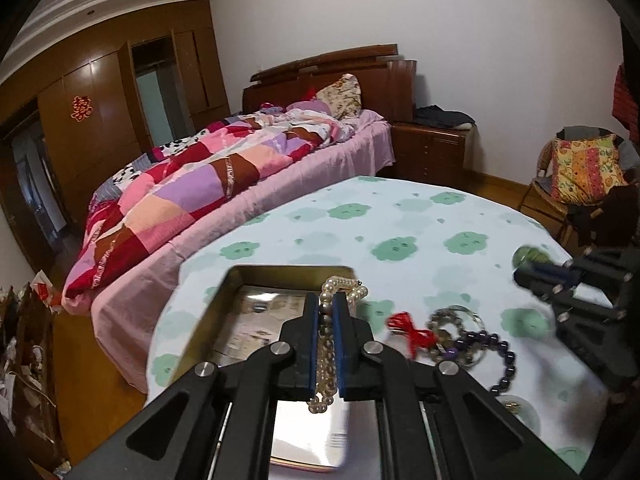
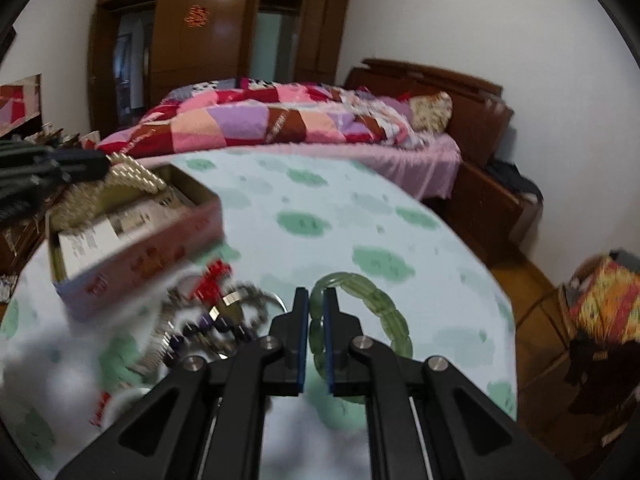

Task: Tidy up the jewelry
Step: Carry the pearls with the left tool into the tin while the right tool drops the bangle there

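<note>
We pinch the pearls in our closed left gripper just above the tin ahead, ready to drop; our right gripper clamps the jade bangle, lifting it clear of the pile.

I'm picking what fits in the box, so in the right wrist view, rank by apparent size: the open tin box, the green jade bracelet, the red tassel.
1. Open rectangular tin box, clearly largest.
2. Green segmented jade bracelet, held in the right claw; nearness to the camera may inflate it.
3. Red thread tassel, smallest, though blurred.
</note>
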